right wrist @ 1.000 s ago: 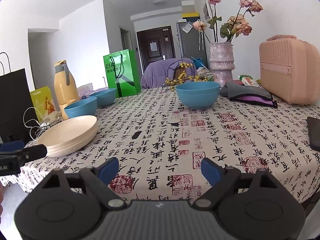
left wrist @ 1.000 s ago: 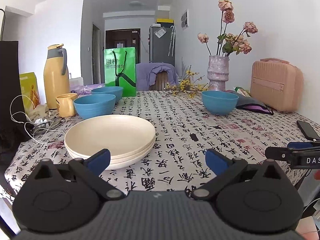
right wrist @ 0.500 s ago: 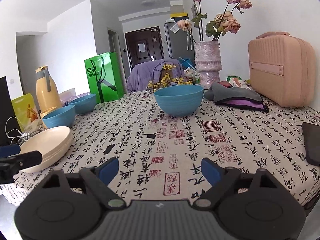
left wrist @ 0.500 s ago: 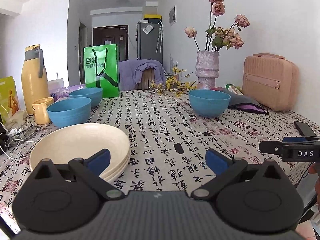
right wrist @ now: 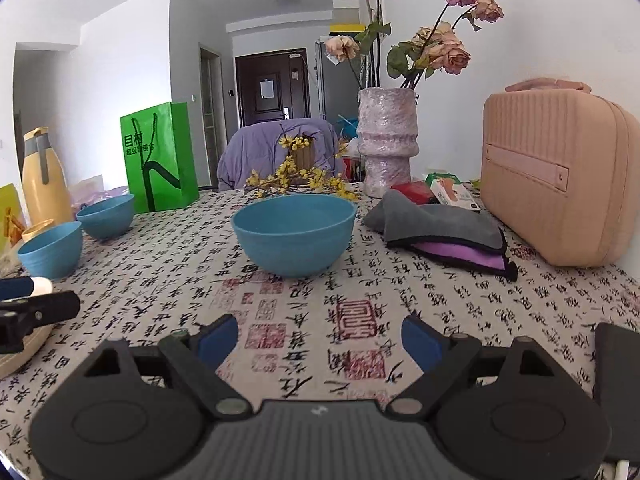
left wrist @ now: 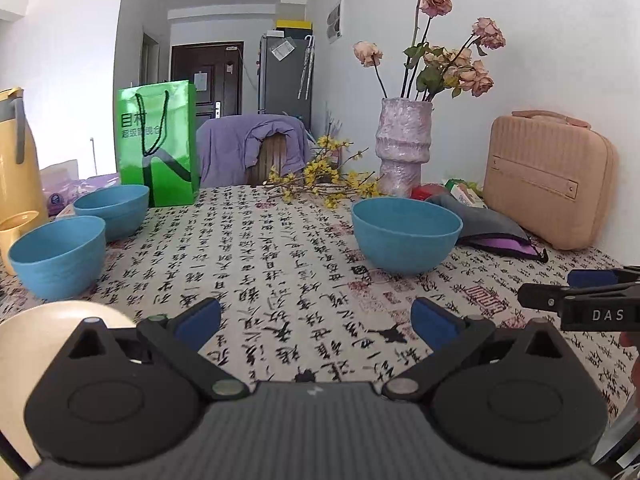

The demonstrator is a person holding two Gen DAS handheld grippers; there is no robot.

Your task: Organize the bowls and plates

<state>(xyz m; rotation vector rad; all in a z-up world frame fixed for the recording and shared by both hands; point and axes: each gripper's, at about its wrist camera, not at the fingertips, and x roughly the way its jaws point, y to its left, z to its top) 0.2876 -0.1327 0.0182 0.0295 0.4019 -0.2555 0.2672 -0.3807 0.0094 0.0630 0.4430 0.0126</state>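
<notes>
Bowls and plates sit on a worktop covered by a cloth printed with black characters. Taking the lone blue bowl as landmark: it stands upright in the middle of the worktop, straight ahead of the right tool, whose blue-padded fingers are spread wide and hold nothing. The left tool is likewise spread and empty, with the same bowl ahead and a little to its right. Far to the left of that bowl stand two more blue bowls, a near one and a far one, close to each other but whether touching I cannot tell. Nearer the camera than those, a cream plate stack lies partly hidden behind the left tool's body. Behind the landmark bowl are yellow blossom twigs and a pale vase of dried roses; to its right lie folded cloths and a tan case. A green bag stands behind the far bowl.
</notes>
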